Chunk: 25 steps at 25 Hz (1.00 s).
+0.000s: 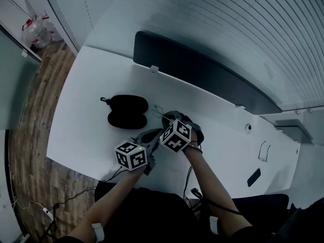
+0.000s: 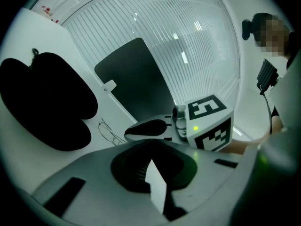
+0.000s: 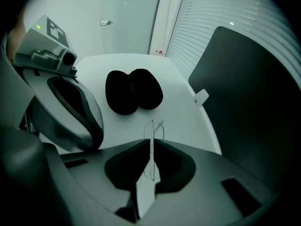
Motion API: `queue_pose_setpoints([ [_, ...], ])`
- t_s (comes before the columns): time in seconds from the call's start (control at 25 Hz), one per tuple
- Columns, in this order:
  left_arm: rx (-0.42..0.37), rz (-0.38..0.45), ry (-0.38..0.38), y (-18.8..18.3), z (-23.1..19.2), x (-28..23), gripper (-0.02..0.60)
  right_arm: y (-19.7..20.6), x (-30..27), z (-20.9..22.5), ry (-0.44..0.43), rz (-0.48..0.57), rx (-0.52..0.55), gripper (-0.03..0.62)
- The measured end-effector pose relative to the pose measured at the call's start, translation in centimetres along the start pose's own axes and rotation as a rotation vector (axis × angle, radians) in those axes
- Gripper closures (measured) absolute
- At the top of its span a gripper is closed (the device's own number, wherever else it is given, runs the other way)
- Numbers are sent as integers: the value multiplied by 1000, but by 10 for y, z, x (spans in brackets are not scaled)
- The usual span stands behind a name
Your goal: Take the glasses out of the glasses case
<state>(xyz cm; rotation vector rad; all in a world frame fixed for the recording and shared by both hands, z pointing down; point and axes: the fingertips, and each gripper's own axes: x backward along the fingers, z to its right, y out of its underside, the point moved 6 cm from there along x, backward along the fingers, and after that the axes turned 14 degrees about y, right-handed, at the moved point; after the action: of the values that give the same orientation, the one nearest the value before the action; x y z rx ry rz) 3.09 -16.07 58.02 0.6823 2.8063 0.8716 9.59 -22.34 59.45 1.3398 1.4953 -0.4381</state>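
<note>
White tabletop (image 1: 81, 115) fills the scene below a ribbed wall. The right gripper (image 3: 151, 141) has its jaws closed on the thin wire-framed glasses (image 3: 153, 128), one lens showing just beyond the tips; whether the frame touches the surface cannot be told. The left gripper (image 2: 150, 141) sits just beside it, jaws pressed together with nothing between them. Nearby to the left, the black glasses case (image 1: 127, 111) lies open, both halves flat. A long dark panel (image 1: 202, 70) stands behind.
</note>
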Motion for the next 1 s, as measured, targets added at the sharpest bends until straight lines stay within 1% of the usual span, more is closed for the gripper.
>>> queue_pose_setpoints([
  [0.12, -8, -1, 0, 1, 7, 3, 571, 0, 7, -2, 7, 10, -27, 574],
  [0.36, -45, 4, 6, -6, 17, 8, 571, -5, 21, 0, 31, 57, -118, 574],
  [0.52, -58, 15, 8, -10, 25, 11, 571, -7, 31, 1, 38, 98, -220, 574],
  [0.72, -95, 32, -17, -17, 33, 17, 571, -9, 43, -1, 31, 184, -392, 574],
  [0.84, -116, 29, -25, -19, 37, 20, 571, -9, 50, -4, 54, 222, -450, 574],
  [1.0, -139, 33, -40, -20, 44, 26, 571, -7, 64, -11, 56, 263, -531, 574],
])
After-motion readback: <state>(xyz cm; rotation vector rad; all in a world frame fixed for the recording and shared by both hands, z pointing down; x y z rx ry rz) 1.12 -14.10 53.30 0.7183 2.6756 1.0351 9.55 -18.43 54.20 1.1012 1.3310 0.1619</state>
